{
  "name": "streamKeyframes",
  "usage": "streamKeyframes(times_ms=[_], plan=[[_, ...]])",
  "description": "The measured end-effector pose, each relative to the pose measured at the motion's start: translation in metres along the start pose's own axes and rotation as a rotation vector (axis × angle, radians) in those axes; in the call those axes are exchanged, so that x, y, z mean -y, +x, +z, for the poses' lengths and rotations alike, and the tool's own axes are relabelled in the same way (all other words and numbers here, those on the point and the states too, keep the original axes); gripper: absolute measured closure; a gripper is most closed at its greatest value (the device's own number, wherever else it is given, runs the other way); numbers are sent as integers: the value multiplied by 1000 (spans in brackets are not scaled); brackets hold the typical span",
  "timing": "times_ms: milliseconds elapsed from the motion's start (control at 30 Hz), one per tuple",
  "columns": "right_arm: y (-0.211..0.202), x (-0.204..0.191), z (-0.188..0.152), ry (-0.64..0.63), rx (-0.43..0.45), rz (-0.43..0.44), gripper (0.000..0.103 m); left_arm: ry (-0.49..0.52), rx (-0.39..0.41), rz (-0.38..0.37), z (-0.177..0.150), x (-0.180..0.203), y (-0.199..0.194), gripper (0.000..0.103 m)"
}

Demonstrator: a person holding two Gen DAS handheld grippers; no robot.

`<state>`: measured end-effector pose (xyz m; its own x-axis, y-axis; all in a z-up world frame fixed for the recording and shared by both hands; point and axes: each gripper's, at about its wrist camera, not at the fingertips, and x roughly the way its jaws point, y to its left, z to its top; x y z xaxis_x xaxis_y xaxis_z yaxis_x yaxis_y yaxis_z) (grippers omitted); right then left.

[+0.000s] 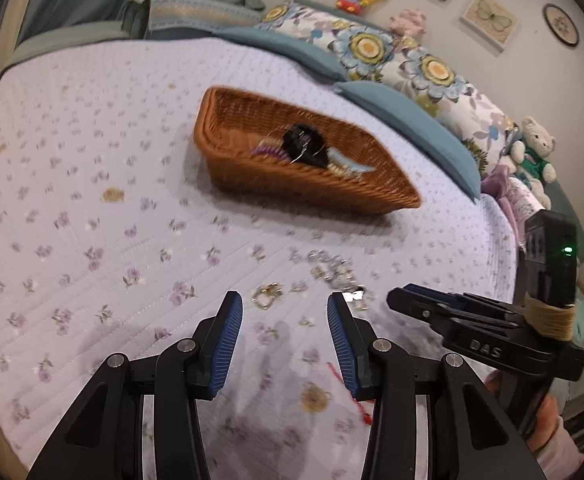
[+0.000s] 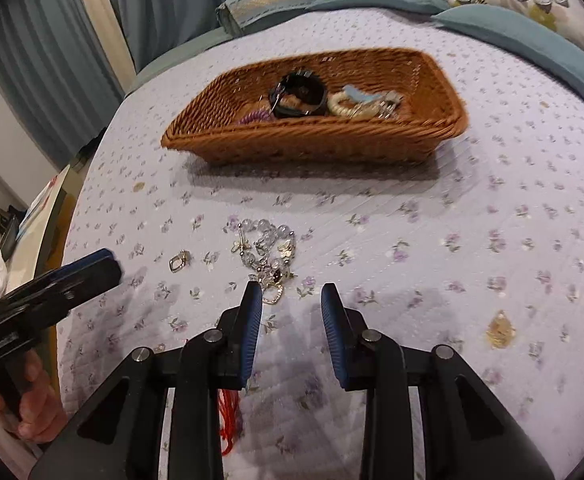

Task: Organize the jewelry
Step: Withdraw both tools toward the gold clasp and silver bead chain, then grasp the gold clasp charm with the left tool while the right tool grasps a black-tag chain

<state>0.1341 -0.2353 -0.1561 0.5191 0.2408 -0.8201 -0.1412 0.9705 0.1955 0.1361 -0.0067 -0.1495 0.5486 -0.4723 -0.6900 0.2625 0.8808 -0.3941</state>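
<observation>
Tangling is our main worry here: the crystal bead bracelet point(image 2: 266, 246) lies in a loose heap with small gold charms on the bedspread point(image 2: 471, 240), on the near side of the wicker basket point(image 2: 311, 142), and a pinch on one bead could drag the whole cluster or let it slip free on the way over. We hold the right gripper point(image 2: 288, 300) just short of that heap, jaws parted with nothing between them; the left gripper point(image 1: 286, 308) likewise stands released and empty. A small gold earring point(image 2: 179, 261) sits apart from the beads, also nearer us than the basket, thin enough that ribbed blue pads may skate over it or press it into the soft quilting. The basket is shallow, oblong, tightly woven in brown cane, and already holds a black cuff, a purple coil and pale beaded pieces. A red tassel point(image 2: 232, 420) lies farthest from the basket, under our right jaws, and could snag.
</observation>
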Motion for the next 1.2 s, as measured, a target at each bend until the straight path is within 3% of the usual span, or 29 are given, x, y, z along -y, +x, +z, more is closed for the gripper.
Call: streamKeyframes(times_ms=[333,433,467,600,767,933,1000,1033,1067,1133,1200], plan=[[34,-6,9,-36,-50,-13,68,-33,-32,-12,2,-14,31,57],[37,-12,11,-70,-39,-45,91,-28,-41,-11,1,-13,34,57],[37,-12,10,-73,-41,-49,93,-24,-43,-10,1,-12,34,57],[26,3,4,-39,-28,-75,94,-11,-52,-12,-1,-11,37,57],[7,20,3,5,12,-27,94,-15,-54,-21,-2,-12,39,57],[16,25,0,28,-15,-19,94,-14,-51,-1,-2,-12,39,57],[18,26,1,37,-21,4,91,0,-55,14,0,-9,41,57],[18,27,1,40,-22,11,84,10,-57,20,1,-7,42,57],[18,27,0,42,-26,13,70,21,-59,27,2,-5,44,57],[15,27,0,44,-13,13,56,49,-78,59,3,1,51,58],[13,24,0,29,-2,5,54,74,-88,78,4,6,56,58]])
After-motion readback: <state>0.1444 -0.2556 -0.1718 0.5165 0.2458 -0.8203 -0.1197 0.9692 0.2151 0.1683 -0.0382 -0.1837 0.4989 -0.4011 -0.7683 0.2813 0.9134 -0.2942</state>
